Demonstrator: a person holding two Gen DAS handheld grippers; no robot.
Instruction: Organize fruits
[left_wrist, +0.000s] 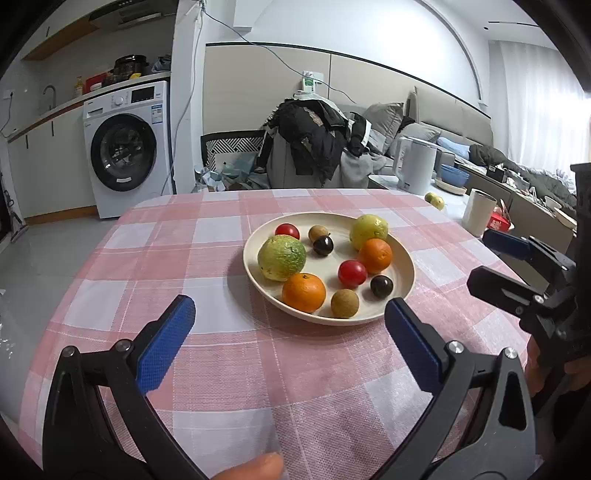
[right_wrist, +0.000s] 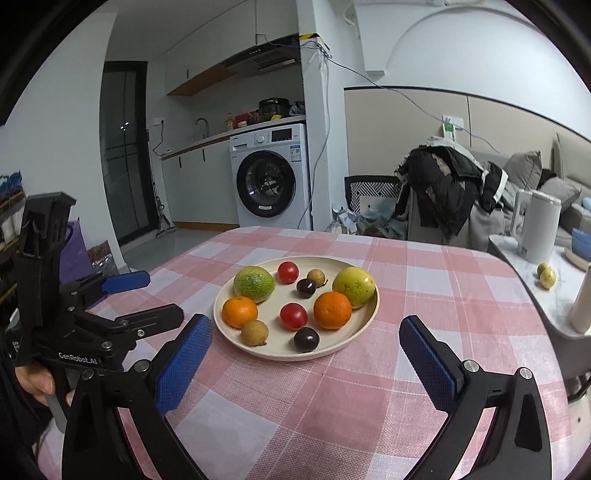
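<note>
A cream plate (left_wrist: 328, 262) (right_wrist: 273, 306) sits on the pink checked tablecloth and holds several fruits. Among them are two oranges (left_wrist: 303, 292) (right_wrist: 332, 310), two red tomatoes (left_wrist: 352, 273) (right_wrist: 293, 316), two dark purple fruits (left_wrist: 381, 286), two brown longans (left_wrist: 344, 303), a rough green fruit (left_wrist: 281, 257) (right_wrist: 254, 283) and a yellow-green one (left_wrist: 368, 232) (right_wrist: 354, 286). My left gripper (left_wrist: 290, 307) (right_wrist: 160, 295) is open wide just short of the plate's near rim, holding nothing. My right gripper (right_wrist: 306, 325) (left_wrist: 484, 260) is open too, empty, to the plate's right.
A side table to the right carries a white kettle (left_wrist: 417, 166), a white cup (left_wrist: 478, 212) and two small yellow fruits (right_wrist: 546, 275). A chair draped with dark clothes (left_wrist: 314, 144) stands behind the table. A washing machine (left_wrist: 125, 155) is at the back left.
</note>
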